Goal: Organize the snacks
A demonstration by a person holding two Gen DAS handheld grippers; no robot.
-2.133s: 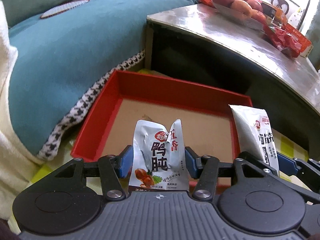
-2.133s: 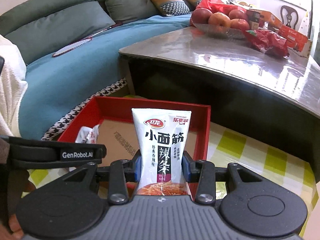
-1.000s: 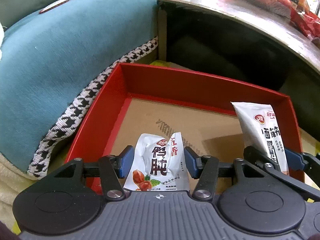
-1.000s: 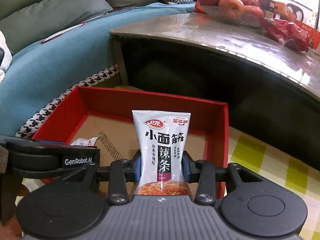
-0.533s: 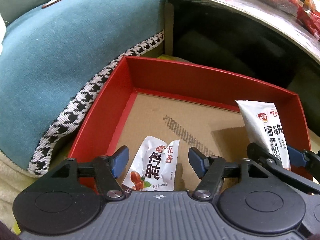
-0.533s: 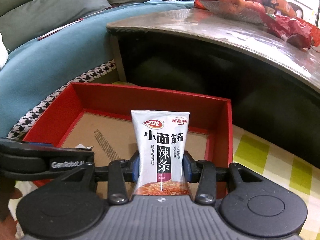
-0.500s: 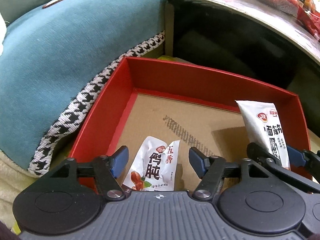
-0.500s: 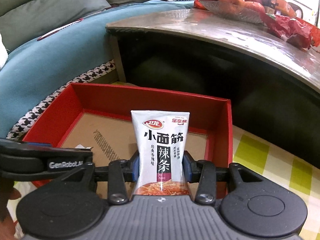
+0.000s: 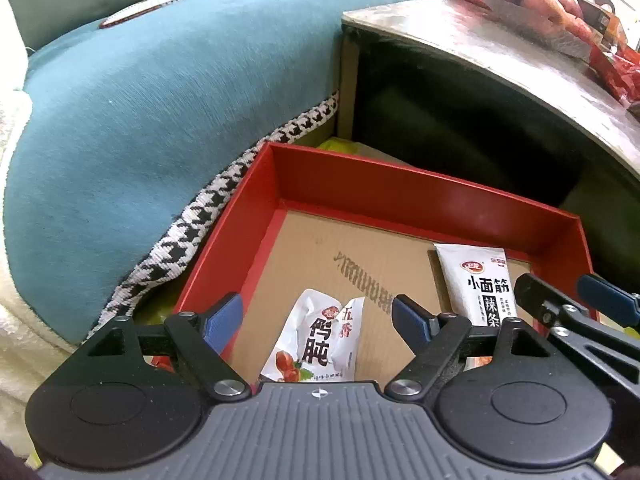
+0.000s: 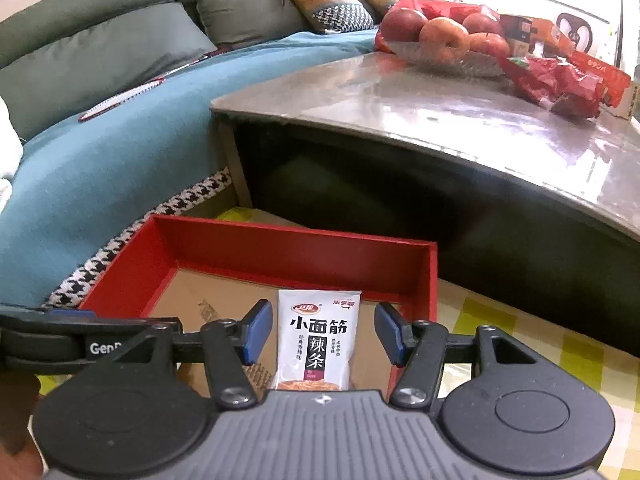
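While both sets of jaws are opening clear of their packets, I see the duck-gizzard packet (image 9: 320, 340) and spicy-strip packet (image 10: 318, 338) lying in the red box (image 9: 400, 196); lifting the left gripper (image 9: 318, 316) or right gripper (image 10: 320, 330) carelessly could snag one.

Home living room: cushioned sofa (image 10: 120, 60), coffee table (image 10: 460, 120), apples (image 10: 444, 36).

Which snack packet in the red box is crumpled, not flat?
The white packet with red characters below the left claw; the noodle-strip packet lies smooth and flat.
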